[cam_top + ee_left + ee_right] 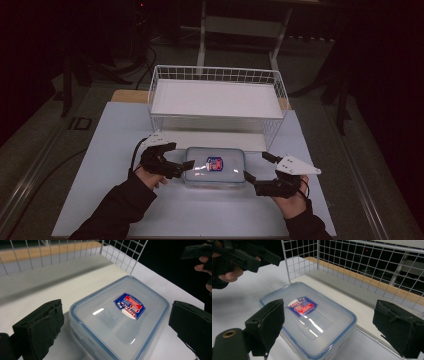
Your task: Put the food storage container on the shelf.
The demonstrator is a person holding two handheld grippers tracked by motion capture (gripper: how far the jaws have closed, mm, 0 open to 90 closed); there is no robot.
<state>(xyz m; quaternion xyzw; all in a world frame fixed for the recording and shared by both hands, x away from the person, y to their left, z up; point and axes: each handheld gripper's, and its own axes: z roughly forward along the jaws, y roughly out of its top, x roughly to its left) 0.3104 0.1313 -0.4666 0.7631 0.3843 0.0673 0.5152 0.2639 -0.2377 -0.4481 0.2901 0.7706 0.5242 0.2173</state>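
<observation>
A lidded plastic container (215,167) before the wire basket (217,97) is flanked by wide-open grippers (187,164) (256,167); uneven squeezing could skid it.

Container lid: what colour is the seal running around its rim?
Blue, on the clear container lid; best seen in the left gripper view.

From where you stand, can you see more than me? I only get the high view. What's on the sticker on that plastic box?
Observer: The sticker on the plastic box is blue and red with white print, too small to read.
Operator: Is the lid on?
Observer: Yes, the lid, clear with a blue rim, sits flat on top.
Operator: Is the right gripper pinching it?
Observer: No. The right gripper is open, its pads apart beside the box.
Operator: And the left one?
Observer: The left gripper is open too, one pad on each side.
</observation>
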